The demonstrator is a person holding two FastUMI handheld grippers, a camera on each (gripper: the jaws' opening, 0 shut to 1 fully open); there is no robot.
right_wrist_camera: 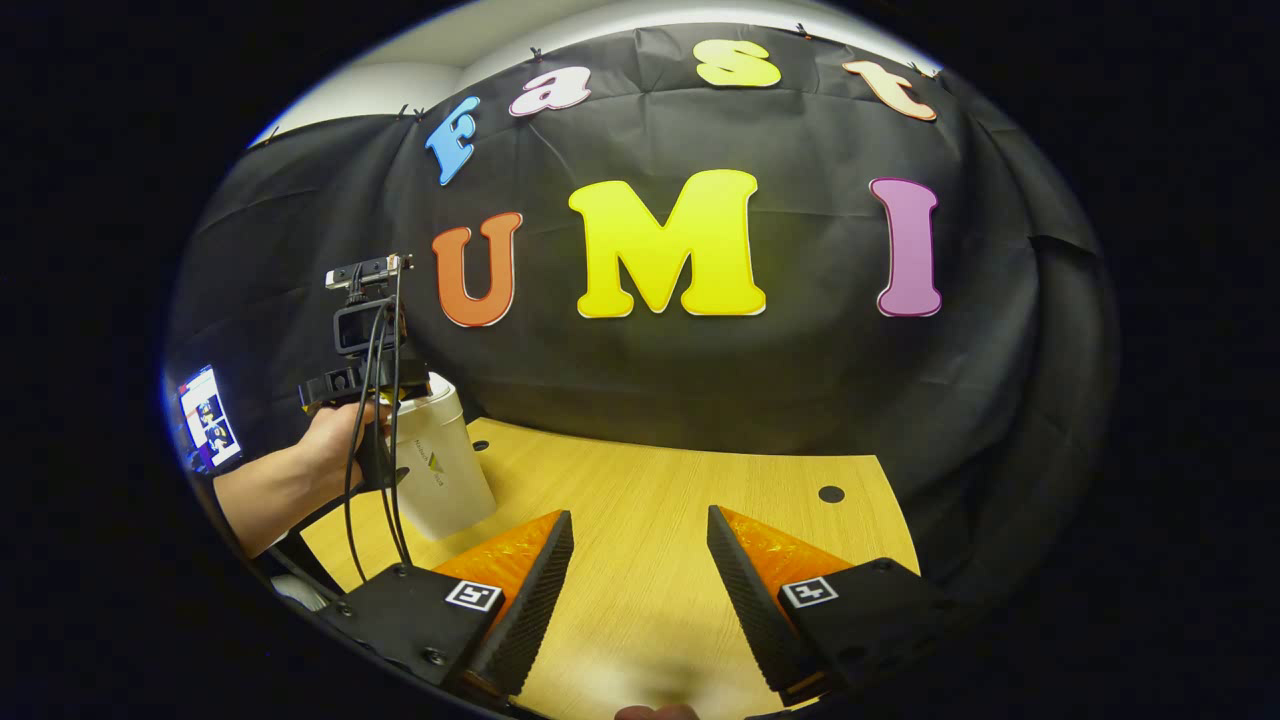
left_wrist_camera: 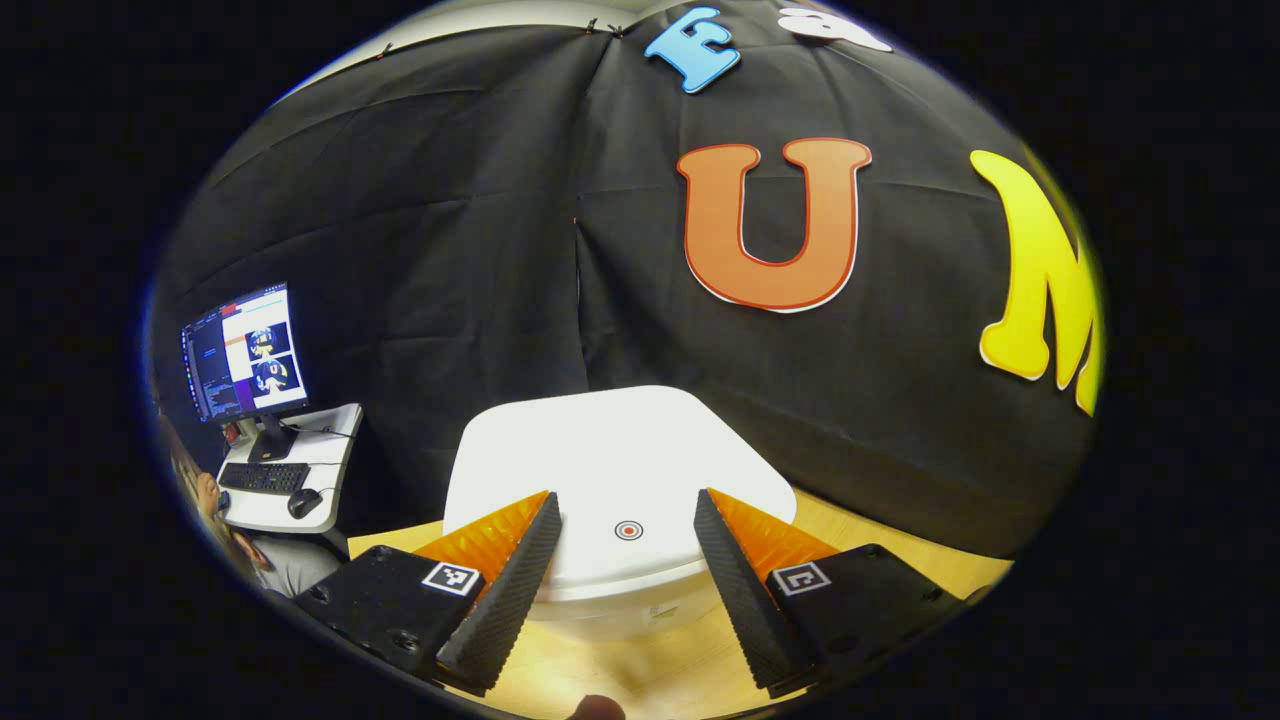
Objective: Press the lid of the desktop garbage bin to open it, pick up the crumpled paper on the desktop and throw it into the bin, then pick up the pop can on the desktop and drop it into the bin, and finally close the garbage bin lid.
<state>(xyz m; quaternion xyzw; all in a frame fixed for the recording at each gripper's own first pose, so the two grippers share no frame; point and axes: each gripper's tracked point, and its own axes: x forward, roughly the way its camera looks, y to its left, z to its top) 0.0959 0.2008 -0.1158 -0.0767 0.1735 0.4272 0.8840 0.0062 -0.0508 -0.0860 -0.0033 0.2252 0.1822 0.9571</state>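
The left gripper [left_wrist_camera: 625, 580], fingers spread apart and empty, hovered over the bin [left_wrist_camera: 620, 500], its lid [left_wrist_camera: 610, 450] shut between them. The right gripper [right_wrist_camera: 640, 590] gaped above bare wooden table [right_wrist_camera: 680, 500]; beyond its left finger, a hand [right_wrist_camera: 335, 435] partly hid the bin.

Light wood-grain tabletop [right_wrist_camera: 650, 520] spans the lower centre of the right gripper view, its curved far edge against the black cloth. White bin [right_wrist_camera: 440, 465] stands upright on it at left-centre. Small dark round hole [right_wrist_camera: 831, 493] in the board at right, a smaller one just right of the bin. In the left gripper view the bin sits lower centre, lid [left_wrist_camera: 610, 460] closed, wood showing beneath and to the right.
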